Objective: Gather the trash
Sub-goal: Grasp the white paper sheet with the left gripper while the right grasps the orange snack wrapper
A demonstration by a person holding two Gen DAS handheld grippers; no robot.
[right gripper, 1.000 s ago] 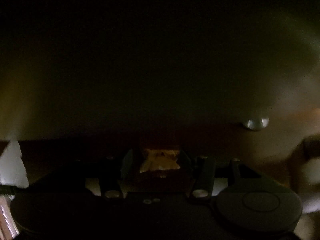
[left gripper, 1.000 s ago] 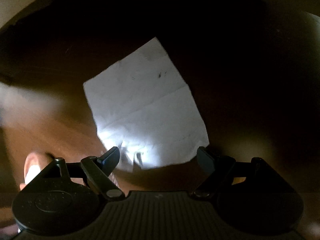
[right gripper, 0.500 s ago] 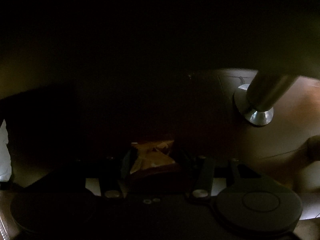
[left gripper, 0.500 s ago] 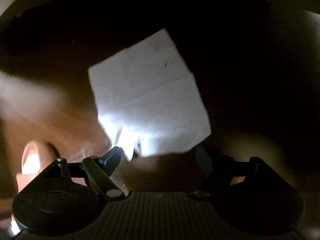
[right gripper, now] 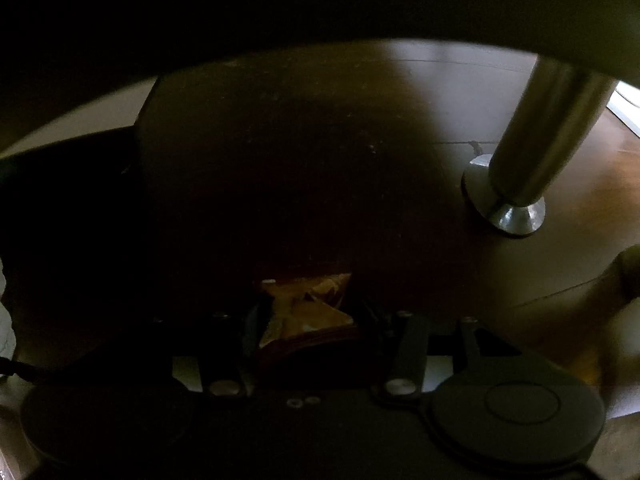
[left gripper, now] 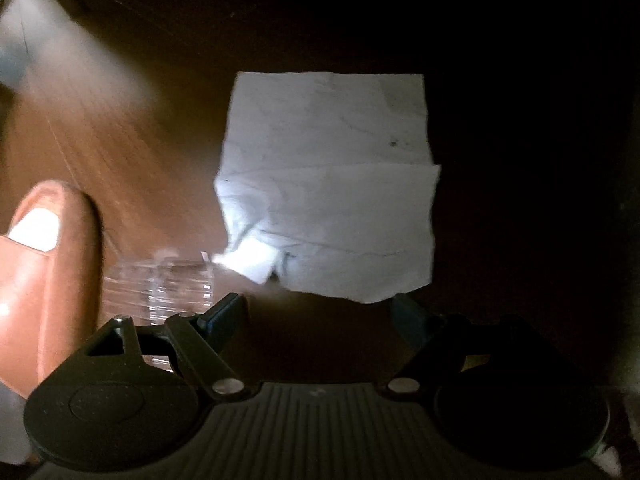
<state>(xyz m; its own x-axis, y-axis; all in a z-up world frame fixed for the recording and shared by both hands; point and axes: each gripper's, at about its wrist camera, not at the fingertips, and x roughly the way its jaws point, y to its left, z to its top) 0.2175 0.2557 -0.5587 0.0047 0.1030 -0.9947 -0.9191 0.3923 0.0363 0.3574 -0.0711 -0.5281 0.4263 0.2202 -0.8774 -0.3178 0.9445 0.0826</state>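
In the left wrist view I have the left gripper (left gripper: 320,312) pointing straight down at the wooden floor (left gripper: 120,128), its jaws apart and closing with nothing between them yet; the creased white paper (left gripper: 328,188) lies flat in the centre of the frame, its lower edge just above the fingertips. To do this well I'd push on until that edge sits between the pads, then pinch a raised crease. A thumb (left gripper: 44,248) shows at lower left. In the right wrist view, dim, the right gripper (right gripper: 308,320) tilts steeply down, its jaws closing on a crumpled orange wrapper (right gripper: 306,308) at lower centre, a metal furniture leg (right gripper: 536,140) at upper right
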